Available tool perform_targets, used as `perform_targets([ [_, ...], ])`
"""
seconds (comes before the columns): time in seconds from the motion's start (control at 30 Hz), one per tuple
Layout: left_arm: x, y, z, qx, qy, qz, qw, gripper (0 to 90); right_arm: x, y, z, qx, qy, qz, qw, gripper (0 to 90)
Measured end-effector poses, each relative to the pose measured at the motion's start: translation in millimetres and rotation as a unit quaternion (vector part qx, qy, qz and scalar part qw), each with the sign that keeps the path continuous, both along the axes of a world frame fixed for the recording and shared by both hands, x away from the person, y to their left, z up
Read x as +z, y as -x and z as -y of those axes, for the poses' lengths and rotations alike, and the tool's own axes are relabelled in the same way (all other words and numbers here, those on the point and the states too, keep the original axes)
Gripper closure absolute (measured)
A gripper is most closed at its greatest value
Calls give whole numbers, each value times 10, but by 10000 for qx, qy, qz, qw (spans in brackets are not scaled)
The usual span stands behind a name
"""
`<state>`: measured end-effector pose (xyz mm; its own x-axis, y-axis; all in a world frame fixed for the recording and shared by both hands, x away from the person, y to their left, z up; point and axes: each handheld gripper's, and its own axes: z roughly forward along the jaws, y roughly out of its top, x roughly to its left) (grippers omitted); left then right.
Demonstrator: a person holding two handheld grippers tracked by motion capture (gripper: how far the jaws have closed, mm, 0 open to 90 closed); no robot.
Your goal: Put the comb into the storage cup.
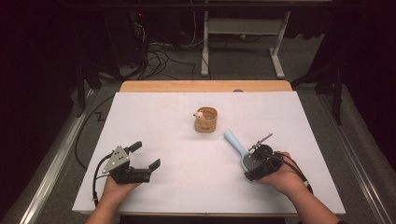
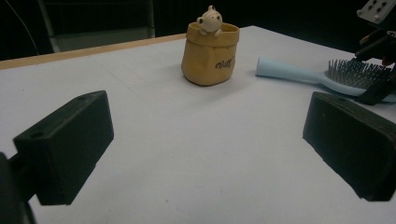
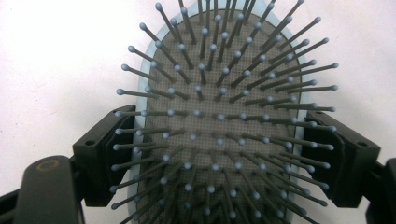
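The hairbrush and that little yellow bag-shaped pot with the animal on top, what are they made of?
The hairbrush looks like smooth pale blue plastic, with a grey dotted cushion that is probably rubber and thin grey bristles ending in tiny ball tips. The pot looks like glazed ceramic or resin: it is crumpled like a paper bag yet stands stiff with a soft shine. The small cream animal on its rim seems to be the same hard material.
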<state>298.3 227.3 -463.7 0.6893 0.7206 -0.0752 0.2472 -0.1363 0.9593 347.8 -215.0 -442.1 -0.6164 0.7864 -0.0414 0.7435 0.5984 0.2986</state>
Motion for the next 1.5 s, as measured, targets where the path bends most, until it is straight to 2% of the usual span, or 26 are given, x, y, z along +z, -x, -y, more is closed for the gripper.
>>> perform_targets([
  [0.7, 4, 5, -9, 1, 5, 32, 10000, 31, 22, -34, -3, 31, 35, -150, 9999, 202],
  [0.87, 4, 5, -9, -3, 2, 36, 10000, 34, 23, -38, -1, 81, 59, -117, 9999, 203],
  [1.1, 8, 10, -11, 12, 11, 52, 10000, 36, 46, -38, 1, 22, -62, -169, 9998, 205],
  [1.5, 10, 14, -6, 4, 2, 73, 10000, 37, 166, 1, 24, 101, -162, -10, 9998, 207],
])
